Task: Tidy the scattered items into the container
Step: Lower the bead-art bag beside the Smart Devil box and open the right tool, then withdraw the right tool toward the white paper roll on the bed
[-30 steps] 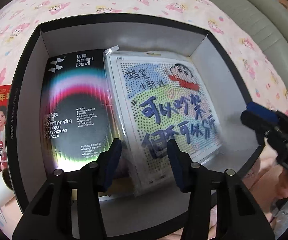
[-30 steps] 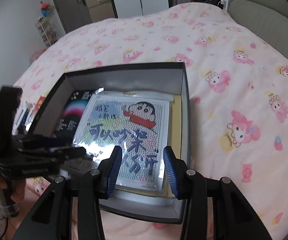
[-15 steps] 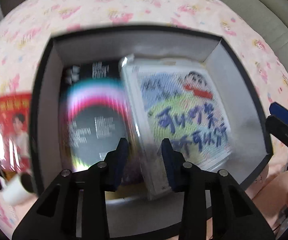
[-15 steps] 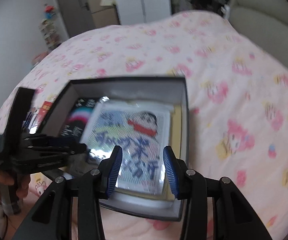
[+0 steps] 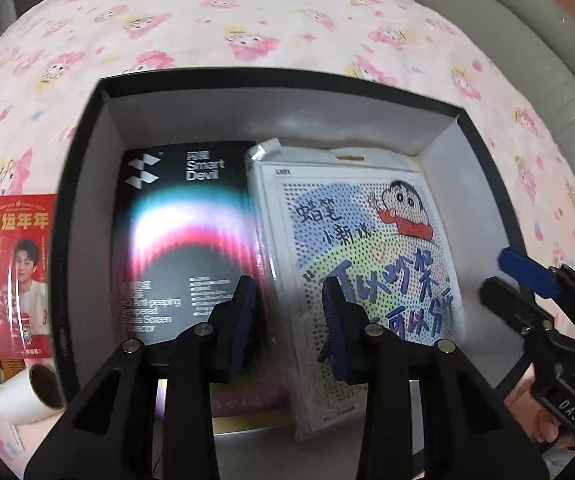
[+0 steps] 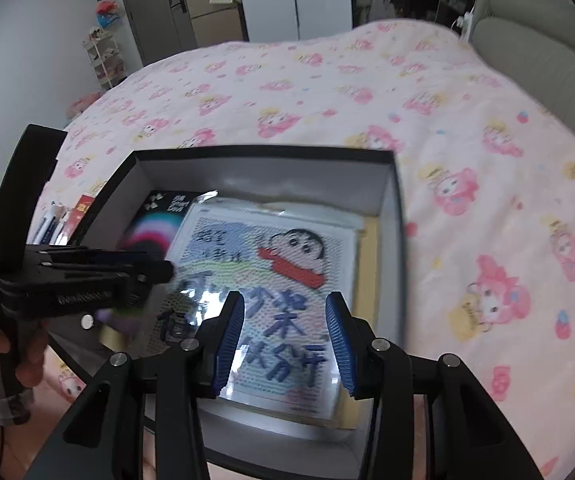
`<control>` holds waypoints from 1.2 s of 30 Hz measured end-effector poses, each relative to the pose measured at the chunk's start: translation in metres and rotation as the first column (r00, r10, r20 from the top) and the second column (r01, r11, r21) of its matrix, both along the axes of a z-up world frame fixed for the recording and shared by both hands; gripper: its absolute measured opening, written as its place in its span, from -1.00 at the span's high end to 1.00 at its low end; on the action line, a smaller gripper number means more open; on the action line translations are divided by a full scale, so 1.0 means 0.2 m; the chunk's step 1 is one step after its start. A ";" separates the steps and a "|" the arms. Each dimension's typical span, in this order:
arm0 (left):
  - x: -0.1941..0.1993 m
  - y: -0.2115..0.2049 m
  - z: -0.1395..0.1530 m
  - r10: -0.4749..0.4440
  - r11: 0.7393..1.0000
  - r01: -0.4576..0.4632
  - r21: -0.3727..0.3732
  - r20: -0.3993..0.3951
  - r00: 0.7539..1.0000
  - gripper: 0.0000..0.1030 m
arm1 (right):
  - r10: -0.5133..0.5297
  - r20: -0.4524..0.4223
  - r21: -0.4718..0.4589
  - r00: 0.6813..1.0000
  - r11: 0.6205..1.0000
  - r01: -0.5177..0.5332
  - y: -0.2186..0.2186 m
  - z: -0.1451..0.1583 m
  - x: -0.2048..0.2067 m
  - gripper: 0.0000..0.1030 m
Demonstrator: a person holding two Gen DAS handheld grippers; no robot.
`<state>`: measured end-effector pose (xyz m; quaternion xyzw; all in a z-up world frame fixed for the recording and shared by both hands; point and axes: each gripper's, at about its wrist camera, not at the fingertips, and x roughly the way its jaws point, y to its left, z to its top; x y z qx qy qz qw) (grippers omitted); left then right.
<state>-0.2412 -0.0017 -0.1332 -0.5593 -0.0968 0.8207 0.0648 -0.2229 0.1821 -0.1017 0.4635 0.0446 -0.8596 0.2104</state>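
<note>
Left wrist: box ahead already holds protector pack and bead kit; both grippers apart, empty; red card, roll left outside.

The lower edge of the bead kit is covered by the left gripper fingers; in the right wrist view its left side is motion-blurred. The small print on the black pack is unreadable. A purple item under both is mostly hidden. The red leaflet is partly cut off by the box wall, the roll by the gripper body. Pens beside the box are too small to identify.
</note>
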 end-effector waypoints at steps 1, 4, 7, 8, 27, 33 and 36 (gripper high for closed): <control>0.00 0.01 -0.01 -0.008 1.000 0.008 0.001 0.003 1.000 0.31 | 0.005 0.014 0.000 1.000 1.000 -0.005 -0.01 -0.02 -0.01 0.26; -0.01 0.05 -0.04 -0.047 0.999 0.047 0.022 0.015 0.999 0.33 | 0.016 0.042 0.021 0.999 1.000 -0.017 -0.03 -0.07 -0.01 0.25; -0.01 0.07 -0.04 -0.075 0.994 0.074 0.084 0.013 0.997 0.32 | 0.012 0.058 0.046 0.998 0.999 -0.015 -0.03 -0.09 -0.01 0.25; 0.00 0.06 -0.02 -0.067 0.995 0.066 0.079 0.006 0.998 0.32 | 0.009 0.062 0.053 0.998 0.999 -0.012 -0.03 -0.10 -0.01 0.25; 0.06 0.02 0.11 0.013 1.000 -0.016 -0.018 -0.129 0.992 0.19 | -0.036 0.054 0.072 0.998 0.997 0.032 -0.03 -0.11 -0.01 0.25; 0.10 -0.01 0.18 0.036 0.998 -0.045 -0.041 -0.185 0.982 0.01 | -0.057 0.060 0.068 0.997 0.996 0.053 -0.05 -0.04 0.01 0.25; 0.15 -0.02 0.31 0.042 0.997 -0.058 -0.059 -0.247 0.968 -0.08 | -0.053 0.029 0.058 0.998 0.997 0.051 -0.09 0.07 0.02 0.25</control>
